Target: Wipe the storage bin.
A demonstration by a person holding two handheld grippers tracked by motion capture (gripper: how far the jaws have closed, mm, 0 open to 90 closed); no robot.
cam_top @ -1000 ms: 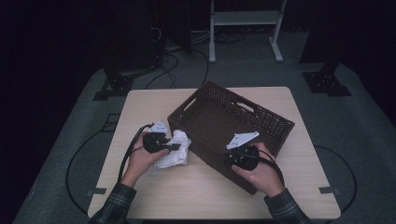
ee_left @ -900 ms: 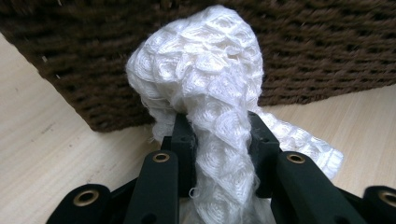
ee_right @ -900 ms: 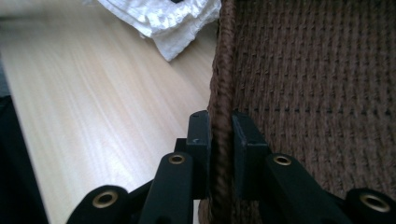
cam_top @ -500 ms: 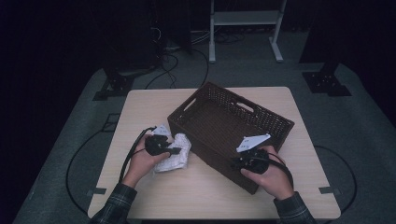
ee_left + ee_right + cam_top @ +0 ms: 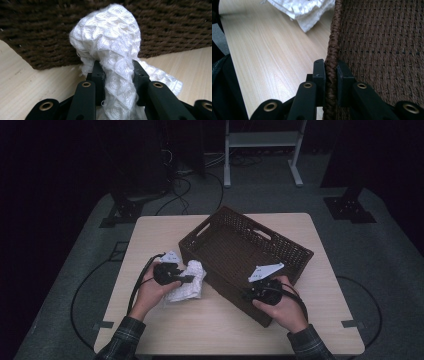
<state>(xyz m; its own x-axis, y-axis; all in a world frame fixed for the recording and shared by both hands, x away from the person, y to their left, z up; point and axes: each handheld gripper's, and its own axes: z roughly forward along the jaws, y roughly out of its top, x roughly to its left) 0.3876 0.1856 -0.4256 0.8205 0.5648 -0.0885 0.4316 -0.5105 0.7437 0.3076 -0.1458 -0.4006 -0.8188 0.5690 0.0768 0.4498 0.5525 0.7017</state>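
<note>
Jaws unchanged from before: left gripper (image 5: 117, 72) still clamped on white cloth (image 5: 112, 47), right gripper (image 5: 329, 72) on basket (image 5: 374, 45) rim.

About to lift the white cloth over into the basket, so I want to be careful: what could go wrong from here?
1. The left tongs pinch just one fold of the white cloth; most of it bunches loose, so it may slip out or snag on the basket rim.
2. The right tongs clamp only the rim near one corner; the brown woven basket could tip or slide if pulled.
3. The cloth lies close against the basket wall, leaving little room to lift.
</note>
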